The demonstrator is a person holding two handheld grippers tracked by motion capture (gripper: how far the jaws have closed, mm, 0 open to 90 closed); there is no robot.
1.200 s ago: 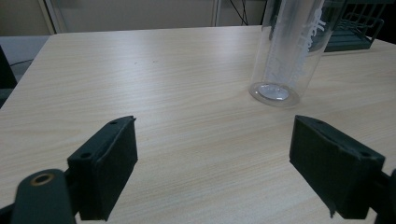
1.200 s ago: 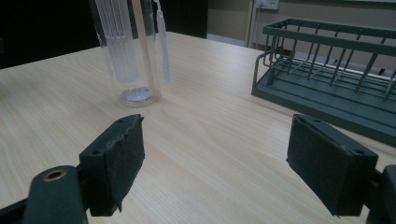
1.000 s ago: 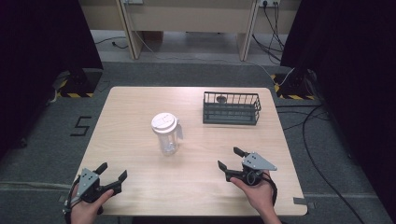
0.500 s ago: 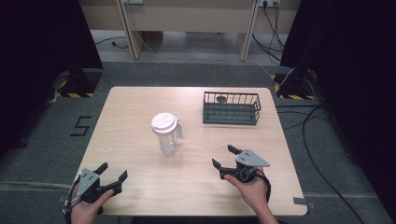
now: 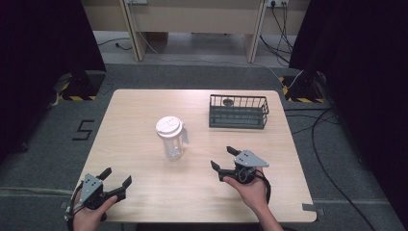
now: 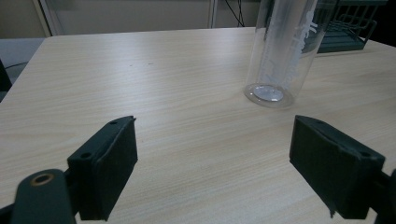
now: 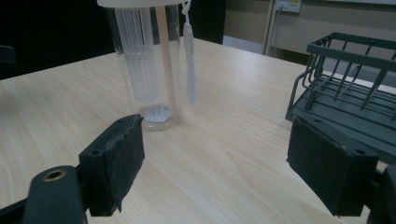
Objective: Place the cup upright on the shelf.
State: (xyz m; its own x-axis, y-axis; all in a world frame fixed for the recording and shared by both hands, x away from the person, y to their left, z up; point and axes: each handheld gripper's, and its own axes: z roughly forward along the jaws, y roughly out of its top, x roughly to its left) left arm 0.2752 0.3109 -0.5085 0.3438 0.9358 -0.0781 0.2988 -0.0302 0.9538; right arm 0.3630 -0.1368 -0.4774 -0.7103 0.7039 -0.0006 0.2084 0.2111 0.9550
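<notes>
Light wood-grain rectangular table (image 5: 144,115) w/ a clear plastic tumbler capped by a white round lid (image 5: 170,138) standing upright near the middle; taking that tumbler as the landmark. Right of it & toward the far edge sits a dark wire rack-style basket (image 5: 238,111), well apart from the tumbler, w/ a small round dark item (image 5: 228,101) inside its far left part, too small to identify. Left gripper (image 5: 114,181), black two-jaw tool w/ grey plate, held in the person's left hand (image 5: 89,211), is near the table's front edge, left of & nearer the person than the tumbler, well apart from it; jaws spread wide, nothing between them. In the left gripper view the tumbler's clear base (image 6: 271,93) stands on the wood ahead & right of centre, basket corner (image 6: 345,32) behind it. Right gripper (image 5: 223,159), in the right hand (image 5: 250,190), is right of the tumbler & nearer the person, closer to it than the left one but not touching; jaws also wide apart, empty. Right gripper view: tumbler (image 7: 149,60) ahead, above the left jaw, w/ a white ribbed inner tube (image 7: 137,56) & a white strap (image 7: 188,65) hanging from the lid; basket (image 7: 355,88) at right, beyond the right jaw. Grey carpet floor (image 5: 57,144) around the table.
</notes>
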